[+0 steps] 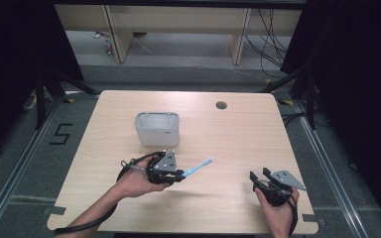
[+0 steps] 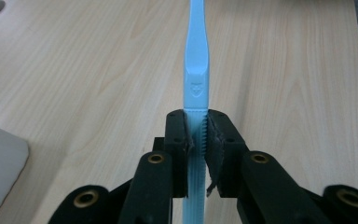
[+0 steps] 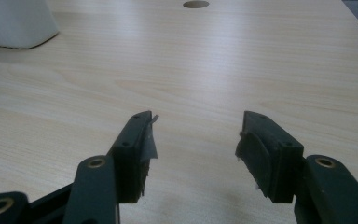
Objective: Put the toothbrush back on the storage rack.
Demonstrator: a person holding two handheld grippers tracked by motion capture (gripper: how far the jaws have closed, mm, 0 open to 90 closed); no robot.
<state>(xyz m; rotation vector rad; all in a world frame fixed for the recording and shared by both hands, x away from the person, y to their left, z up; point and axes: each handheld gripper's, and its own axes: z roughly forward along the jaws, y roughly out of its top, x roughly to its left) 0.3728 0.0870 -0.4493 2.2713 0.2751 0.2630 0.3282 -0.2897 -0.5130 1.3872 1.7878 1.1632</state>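
Toothbrush (image 2: 196, 70): we see left gripper (image 1: 174, 174) jaws clenched on its handle, centre frame.
Right gripper (image 3: 193, 154): jaws released.
Risk: we fear it pivots, missing white bin (image 1: 157, 129).

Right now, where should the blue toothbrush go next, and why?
Probably lift it toward the white container. The left tool is shut on the toothbrush by its ribbed handle, the container sits open just beyond it, and the right tool waits open and empty.
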